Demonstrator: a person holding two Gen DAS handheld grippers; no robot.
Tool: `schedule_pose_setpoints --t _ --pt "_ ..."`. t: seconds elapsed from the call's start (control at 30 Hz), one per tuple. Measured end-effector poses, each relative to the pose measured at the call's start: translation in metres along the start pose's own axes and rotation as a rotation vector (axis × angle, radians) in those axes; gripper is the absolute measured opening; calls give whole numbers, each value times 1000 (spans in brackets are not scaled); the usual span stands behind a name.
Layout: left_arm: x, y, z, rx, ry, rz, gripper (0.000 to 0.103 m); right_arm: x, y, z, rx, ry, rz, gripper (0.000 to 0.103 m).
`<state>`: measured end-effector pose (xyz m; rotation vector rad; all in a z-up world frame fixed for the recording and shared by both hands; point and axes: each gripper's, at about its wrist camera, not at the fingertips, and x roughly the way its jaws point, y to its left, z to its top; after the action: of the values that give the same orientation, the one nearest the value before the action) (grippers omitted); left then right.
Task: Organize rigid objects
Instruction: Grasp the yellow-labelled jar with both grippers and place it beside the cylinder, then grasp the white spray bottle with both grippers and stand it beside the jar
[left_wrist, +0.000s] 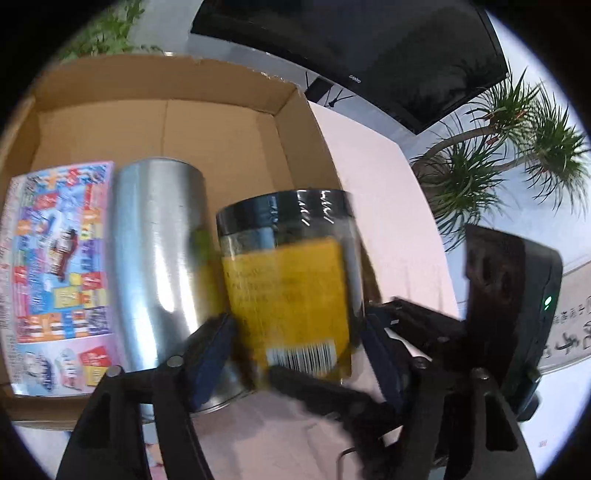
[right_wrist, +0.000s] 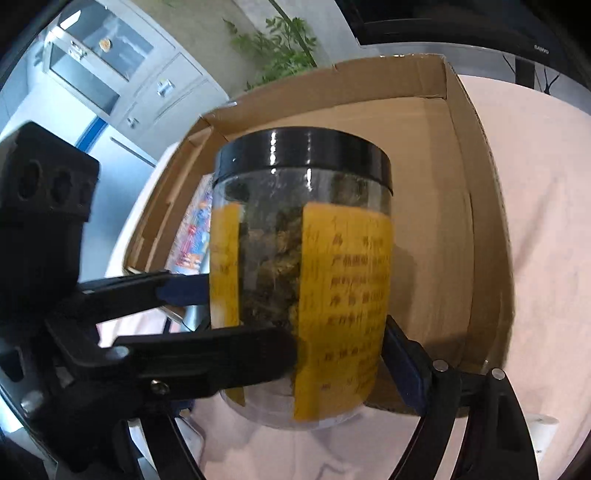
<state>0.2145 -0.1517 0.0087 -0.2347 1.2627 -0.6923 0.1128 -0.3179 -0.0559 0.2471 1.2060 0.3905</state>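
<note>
I have the clear jar (right_wrist: 303, 280), black screw lid (right_wrist: 303, 158) on top and a yellow label around its body, held upright between both pairs of tongs at once. My right tongs (right_wrist: 340, 354) are clamped low on the jar, one finger pressed against the label on each side. My left tongs (left_wrist: 295, 350) grip the same jar from the other side, their blue pads (left_wrist: 210, 354) tight on the lower body near the barcode. I judge the double grip is there because the jar is wide and smooth, so one pair alone could let it swivel or slip.

The jar hangs at the near edge of the open cardboard box (left_wrist: 221, 122), its base about level with the box rim; I cannot tell for sure whether it is clear of the front wall. Inside the box, a shiny metal tin (left_wrist: 159, 258) lies on its side, and left of it, just beside it, lies a flat packet with a busy colourful print (left_wrist: 59, 266). They are packed side by side from the left wall, which leaves the right part of the box floor bare. That bare strip looks like the natural place for the jar, beside the tin.

The box sits on a bench covered with a pale pink cloth (right_wrist: 535, 221). Both views are a little blurred around the jar, so fine label detail is lost.
</note>
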Motion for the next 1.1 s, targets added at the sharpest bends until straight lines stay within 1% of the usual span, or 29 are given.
schedule_pose_setpoints --t 0.03,0.1,0.17,0.2,0.23,0.27,0.33,0.4,0.43,0.47,0.53,0.6,0.63,0.67,0.7,0.73,0.77,0.8,0.83,0.87,0.9,0.93,0.97,1.0,1.03,1.07,1.1 --pt "-5 -1 -1 11 -12 9 66 -7 -2 -2 -3 -12 -16 86" --pt "-20 1 -7 13 -63 35 66 -23 -6 -5 -8 -41 -12 86" --pt "-32 7 -11 14 -103 54 66 -23 -15 -3 17 -36 5 73" --pt "-39 11 -15 18 -122 69 66 -18 -14 -2 20 -29 -17 71" --pt "-45 12 -18 24 -142 83 66 -11 -12 -4 2 -7 -74 69" --pt "-52 12 -24 37 -162 89 66 -8 -11 -3 -3 -14 -82 72" --pt "-64 10 -33 59 -203 107 66 -13 -4 -9 -22 -15 -99 73" --pt "-82 7 -48 104 -278 167 67 -25 -2 -17 -33 -32 -74 73" --pt "-88 7 -50 121 -304 186 69 -34 0 -23 -36 -46 -55 72" --pt "-95 4 -58 141 -343 213 70 -48 1 -30 -45 -75 -61 75" --pt "-106 0 -72 161 -406 277 86 -79 1 -47 -42 -155 -131 79" --pt "-111 -4 -85 172 -448 318 86 -103 -10 -63 14 -221 -177 79" --pt "-111 -8 -93 180 -462 338 86 -113 -14 -68 34 -237 -190 79" --pt "-108 -13 -96 195 -464 348 86 -126 -24 -83 64 -262 -222 81" --pt "-105 -19 -103 228 -459 360 86 -135 -36 -100 89 -277 -274 82" --pt "-100 -24 -107 257 -451 369 86 -140 -45 -106 103 -275 -307 83" --pt "-92 -30 -112 301 -430 376 86 -141 -61 -121 134 -253 -361 83" --pt "-88 -32 -116 330 -412 374 86 -139 -75 -132 167 -221 -395 83" --pt "-80 -37 -119 361 -389 365 86 -132 -88 -143 204 -172 -434 78" --pt "-77 -41 -122 373 -378 359 86 -125 -97 -151 227 -132 -463 69" --pt "-72 -43 -124 385 -363 346 86 -120 -105 -159 243 -104 -482 65" --pt "-71 -46 -130 389 -359 337 86 -115 -110 -169 261 -86 -464 59" --pt "-68 -48 -134 396 -350 319 86 -110 -107 -173 257 -74 -430 47" --pt "-66 -49 -136 401 -331 296 86 -105 -98 -176 218 -59 -450 45" --pt "-64 -50 -139 380 -322 306 86 -101 -89 -176 183 -62 -463 43" --pt "-63 -50 -141 390 -301 273 86 -95 -74 -180 129 -56 -455 43" --pt "-62 -51 -145 404 -280 252 86 -90 -62 -182 90 -47 -426 43"
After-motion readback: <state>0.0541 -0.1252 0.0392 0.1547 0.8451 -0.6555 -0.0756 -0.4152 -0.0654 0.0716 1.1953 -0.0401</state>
